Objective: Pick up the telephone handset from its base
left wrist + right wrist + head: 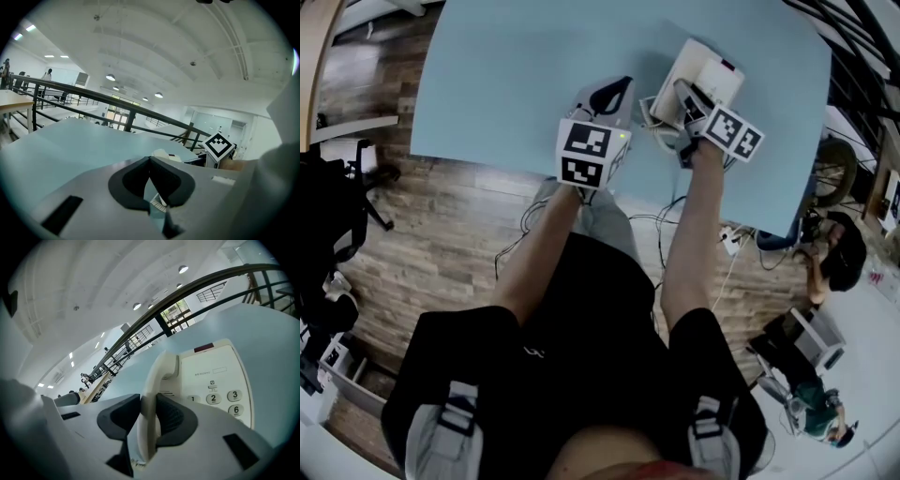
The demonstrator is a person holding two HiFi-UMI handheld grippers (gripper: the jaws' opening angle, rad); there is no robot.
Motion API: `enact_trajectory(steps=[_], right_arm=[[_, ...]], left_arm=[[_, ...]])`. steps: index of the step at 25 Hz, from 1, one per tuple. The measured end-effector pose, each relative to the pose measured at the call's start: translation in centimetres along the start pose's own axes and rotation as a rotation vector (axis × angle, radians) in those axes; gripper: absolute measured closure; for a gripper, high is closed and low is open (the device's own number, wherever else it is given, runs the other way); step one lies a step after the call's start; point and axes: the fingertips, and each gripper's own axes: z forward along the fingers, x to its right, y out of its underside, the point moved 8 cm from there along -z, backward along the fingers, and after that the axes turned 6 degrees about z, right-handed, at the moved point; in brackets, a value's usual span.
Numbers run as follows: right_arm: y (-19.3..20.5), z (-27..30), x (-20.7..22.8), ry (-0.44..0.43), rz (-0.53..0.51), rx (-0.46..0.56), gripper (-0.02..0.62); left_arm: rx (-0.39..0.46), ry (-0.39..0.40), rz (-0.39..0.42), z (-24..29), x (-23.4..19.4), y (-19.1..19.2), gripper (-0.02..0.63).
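Note:
A cream telephone base [712, 67] with number keys [220, 376] sits on the light blue table [516, 75] at the right. Its handset [159, 376] lies in the cradle along the base's left side. My right gripper [149, 420] is shut on the handset's middle, a dark pad pressing on each side; in the head view it [680, 101] sits over the phone's near edge. My left gripper [617, 91] hovers over bare table just left of the phone, its jaws shut with the tips meeting [150, 160] and nothing between them. The phone [165, 154] shows beyond it.
The table's near edge [534, 167] runs just under both grippers. Below it are a wooden floor, loose cables [675, 220] and a power strip [731, 240]. A black chair [337, 216] stands at the left. A seated person [820, 412] is at the lower right.

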Motion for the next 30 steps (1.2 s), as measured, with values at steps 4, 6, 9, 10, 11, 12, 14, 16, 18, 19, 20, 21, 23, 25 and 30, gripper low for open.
enact_trajectory(steps=[4, 6, 9, 10, 11, 12, 14, 16, 18, 19, 20, 21, 23, 25, 30], right_arm=[[-0.1, -0.8, -1.8, 0.012, -0.006, 0.060, 0.505], [-0.4, -1.9, -3.5, 0.014, -0.035, 0.116, 0.506], [-1.6, -4.4, -6.0, 0.026, -0.087, 0.216, 0.508], [-2.1, -5.3, -6.8, 0.033, -0.098, 0.251, 0.508], [-2.7, -6.4, -7.4, 0.039, -0.107, 0.285, 0.508], [-3.2, -7.4, -8.0, 0.042, -0.119, 0.319, 0.508], [-4.5, -9.7, -9.1, 0.042, -0.156, 0.387, 0.508], [-5.8, -11.7, -10.0, 0.046, -0.208, 0.449, 0.508], [-6.9, -13.6, -11.0, 0.054, -0.267, 0.506, 0.509], [-7.2, -14.4, -11.5, 0.059, -0.295, 0.533, 0.509], [-7.5, -15.2, -12.1, 0.063, -0.320, 0.557, 0.509], [-7.7, -16.0, -12.6, 0.067, -0.343, 0.579, 0.509], [-8.0, -17.2, -13.5, 0.073, -0.385, 0.613, 0.509], [-8.3, -18.2, -14.0, 0.075, -0.412, 0.643, 0.509], [-8.6, -19.2, -13.8, 0.085, -0.420, 0.691, 0.509]], left_arm=[[0.026, 0.006, 0.018, -0.2, 0.1, -1.5, 0.607], [0.044, 0.011, 0.025, -0.3, 0.2, -2.4, 0.607], [0.083, 0.028, 0.033, -0.5, 0.7, -4.3, 0.607], [0.096, 0.036, 0.038, -0.5, 1.0, -4.9, 0.607], [0.109, 0.045, 0.045, -0.5, 1.4, -5.6, 0.607], [0.124, 0.056, 0.052, -0.5, 1.9, -6.4, 0.607], [0.158, 0.078, 0.074, -0.5, 2.8, -8.0, 0.607], [0.193, 0.095, 0.101, -0.3, 3.5, -9.8, 0.607], [0.224, 0.109, 0.123, -0.4, 4.0, -11.2, 0.607], [0.237, 0.116, 0.133, -0.5, 4.2, -11.8, 0.607], [0.250, 0.124, 0.143, -0.6, 4.5, -12.3, 0.607], [0.263, 0.132, 0.152, -0.8, 4.7, -12.8, 0.607], [0.286, 0.151, 0.170, -1.0, 5.2, -13.8, 0.607], [0.305, 0.170, 0.188, -1.1, 5.8, -14.6, 0.607], [0.325, 0.196, 0.223, -1.0, 6.5, -15.6, 0.607]])
